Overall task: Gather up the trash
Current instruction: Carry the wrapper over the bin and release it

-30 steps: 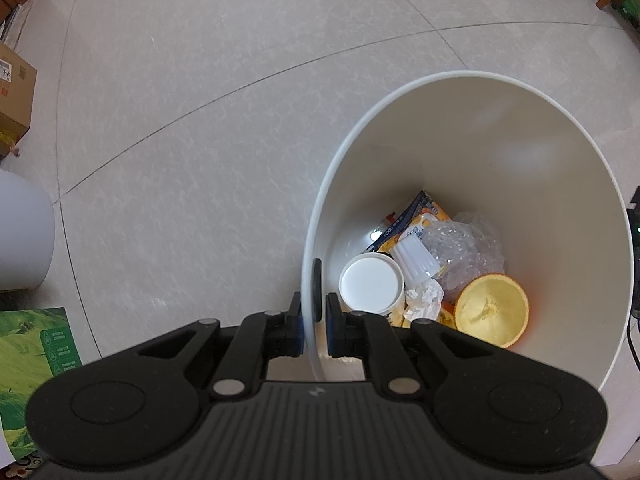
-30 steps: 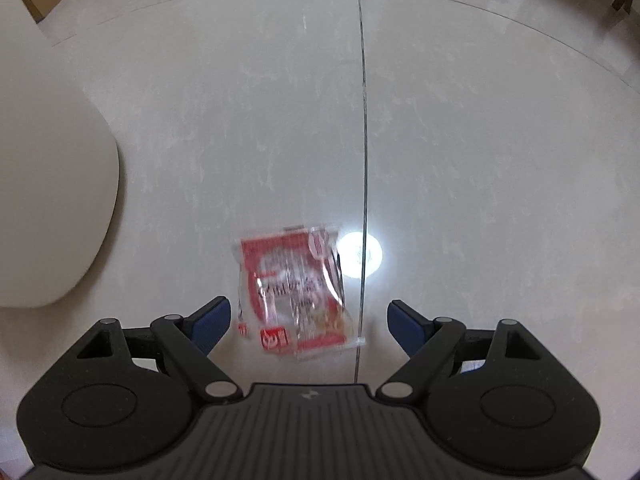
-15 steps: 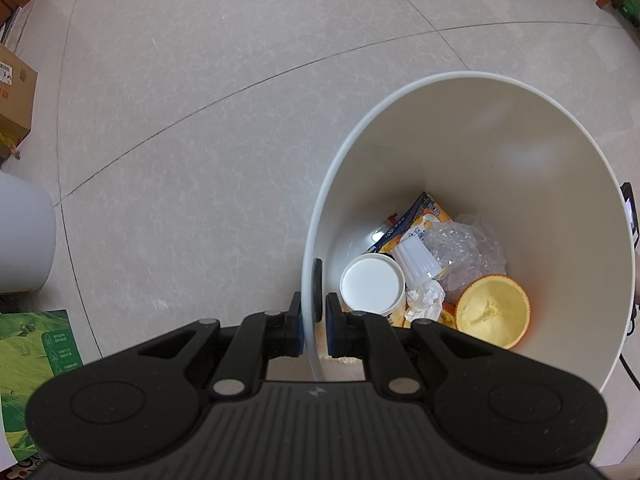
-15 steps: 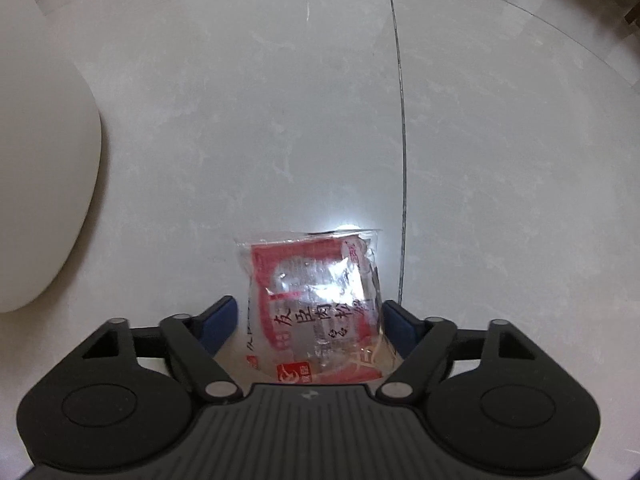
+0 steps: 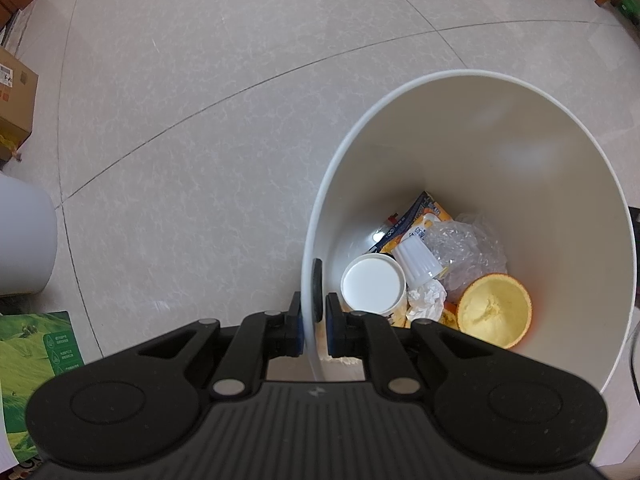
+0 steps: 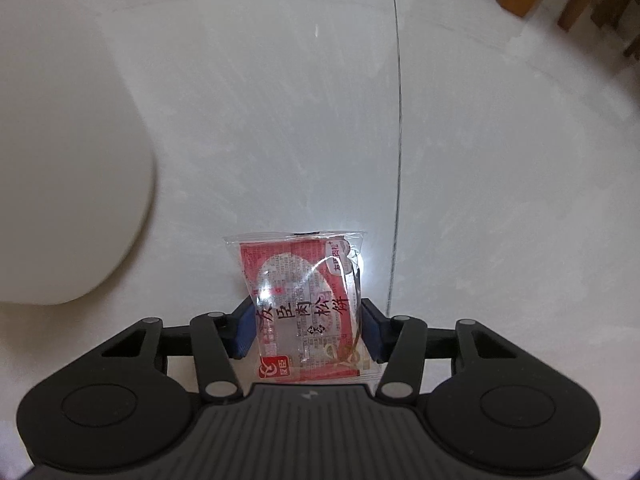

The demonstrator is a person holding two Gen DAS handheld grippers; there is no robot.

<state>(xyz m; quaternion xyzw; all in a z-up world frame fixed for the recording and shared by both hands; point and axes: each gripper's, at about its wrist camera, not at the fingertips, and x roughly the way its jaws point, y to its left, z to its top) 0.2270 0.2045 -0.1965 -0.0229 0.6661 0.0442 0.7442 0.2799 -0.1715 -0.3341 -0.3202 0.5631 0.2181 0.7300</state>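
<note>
Right hand-held gripper (image 6: 308,330): jaws closing on the red snack wrapper (image 6: 306,308), which sits between the blue pads, apparently touching both sides, ready to be carried to the bin.
Left hand-held gripper (image 5: 313,326): clamped fully on the white bin's rim (image 5: 316,216), likely steadying it.
Bin contents: cup (image 5: 374,285), orange half (image 5: 495,310), crumpled plastic.
Floor (image 6: 480,180): pale tiles.
Hidden: wrapper's lower edge, behind the gripper body.

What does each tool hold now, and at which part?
The left tool is clamped on the white bin's rim. The right tool is closing on the red snack packet, its pads at the two side edges.
</note>
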